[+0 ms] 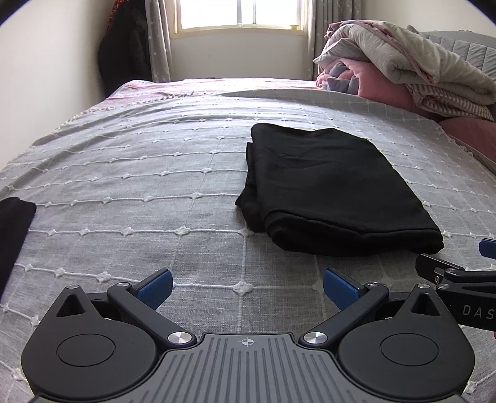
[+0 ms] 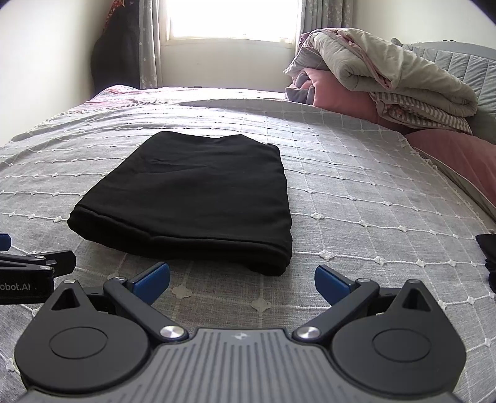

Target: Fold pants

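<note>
- Both grippers hover low over the bed, side by side; the left gripper point(image 1: 247, 286) has its blue-padded fingers spread wide with nothing between them but bedspread.
- Right gripper point(image 2: 241, 280) matches it: blue pads far apart, holding nothing, its tips just short of the near edge of the pants.
- From the left wrist view, part of the right gripper's black body shows at the right edge; from the right wrist view, the left gripper's body shows at the left edge, so the two tools sit close together.
- Just beyond the fingertips lie the black pants point(image 2: 192, 198), folded into a compact rectangle, flat on the grey bedspread point(image 2: 356, 192) with its white stitched grid. The thick folded edge faces the grippers; on the side seen in the left wrist view, the layers show stacked and slightly uneven.
- Neither gripper touches the pants.
- A scrap of dark fabric point(image 1: 12, 229) lies at the left edge of the left wrist view, and another dark piece point(image 2: 488, 257) at the right edge of the right wrist view; what they are cannot be told.
- Farther right, rolled quilts and pink bedding point(image 2: 387, 80) are piled by a grey padded headboard point(image 2: 465, 62).
- At the far end, a bright window point(image 1: 238, 14) between patterned curtains, and dark clothing point(image 1: 124, 46) hanging in the left corner.
</note>
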